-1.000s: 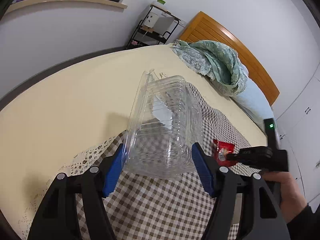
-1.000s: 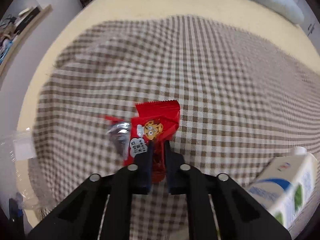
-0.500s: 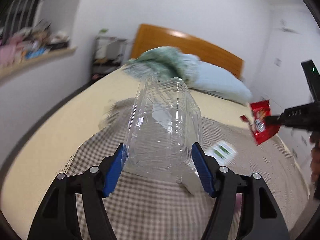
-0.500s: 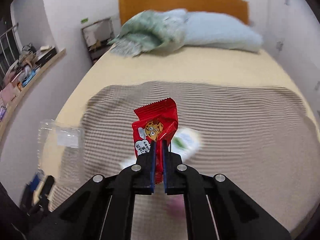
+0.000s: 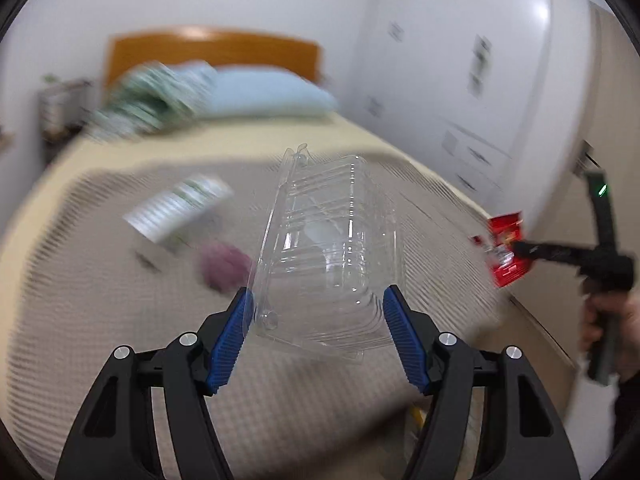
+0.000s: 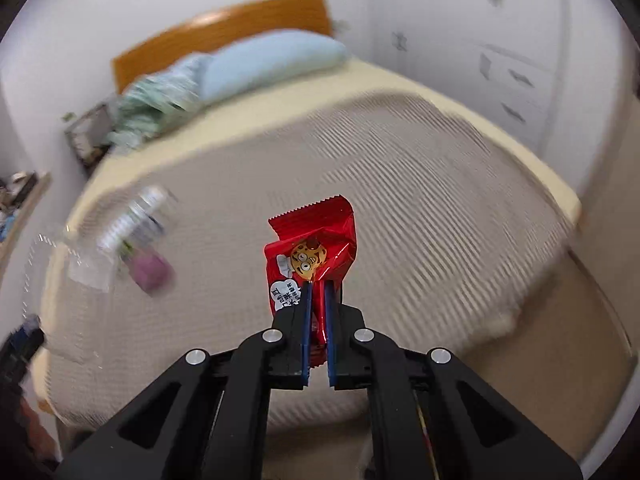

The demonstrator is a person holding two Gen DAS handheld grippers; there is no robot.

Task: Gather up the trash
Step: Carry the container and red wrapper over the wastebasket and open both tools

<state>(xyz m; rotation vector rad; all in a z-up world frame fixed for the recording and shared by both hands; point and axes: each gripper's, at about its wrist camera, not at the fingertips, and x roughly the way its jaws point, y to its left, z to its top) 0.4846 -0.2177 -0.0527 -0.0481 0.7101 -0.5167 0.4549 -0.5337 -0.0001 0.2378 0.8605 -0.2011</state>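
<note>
A clear plastic clamshell box hangs above the bed, pinched at its sides by my left gripper, whose blue pads press on it. My right gripper is shut on a red snack wrapper with a cartoon cookie; the same wrapper shows at the far right of the left wrist view, held out past the bed's edge. A white and green carton and a small purple thing lie blurred on the checked cloth; both also appear in the right wrist view as the carton and purple thing.
The bed carries a checked cloth, a blue pillow and a green blanket by the wooden headboard. White cupboards stand on the right. A hand holds the right gripper's handle.
Both grippers have swung away from the bed toward its right side and risen, each keeping its hold. The carton and purple thing now lie farther off to the left.
</note>
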